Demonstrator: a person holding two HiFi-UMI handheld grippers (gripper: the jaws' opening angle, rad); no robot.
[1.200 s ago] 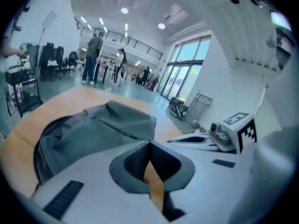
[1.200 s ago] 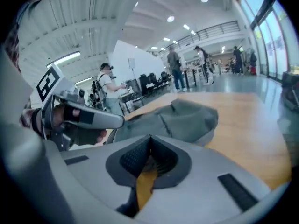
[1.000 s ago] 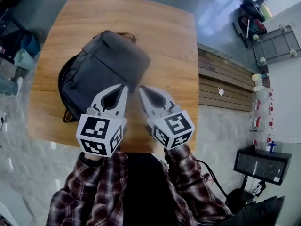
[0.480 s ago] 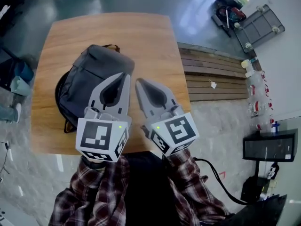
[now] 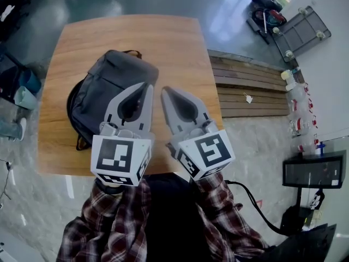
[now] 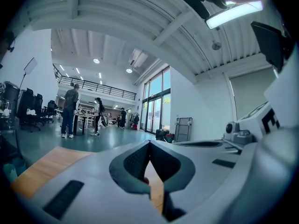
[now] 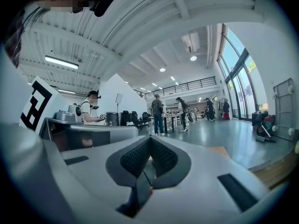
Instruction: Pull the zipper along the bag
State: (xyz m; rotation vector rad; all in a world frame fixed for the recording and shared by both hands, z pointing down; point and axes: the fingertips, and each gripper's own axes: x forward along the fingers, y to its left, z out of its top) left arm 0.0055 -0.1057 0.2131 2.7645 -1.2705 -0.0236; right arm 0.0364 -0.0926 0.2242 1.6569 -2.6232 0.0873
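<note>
A dark grey backpack (image 5: 101,89) lies flat on the left half of a wooden table (image 5: 169,42), with a brown loop at its far end. Both grippers are held up in the air above the table's near edge, apart from the bag. My left gripper (image 5: 146,85) hangs over the bag's right side and is shut with nothing in it. My right gripper (image 5: 163,90) hovers just right of the bag, also shut and empty. In the left gripper view the gripper (image 6: 149,143) points out across the hall, and so does the gripper (image 7: 150,139) in the right gripper view. No zipper pull is visible.
A slatted wooden bench (image 5: 248,91) adjoins the table's right side. Beyond it are black bags (image 5: 267,10), a metal trolley (image 5: 300,31) and a black box (image 5: 313,171). A teal bin (image 5: 24,97) stands on the floor at left. People (image 6: 71,111) stand far off in the hall.
Since a second ago the head view has shifted and both grippers have risen a little toward the camera. Over the last half second almost nothing moved. Both stay shut.
</note>
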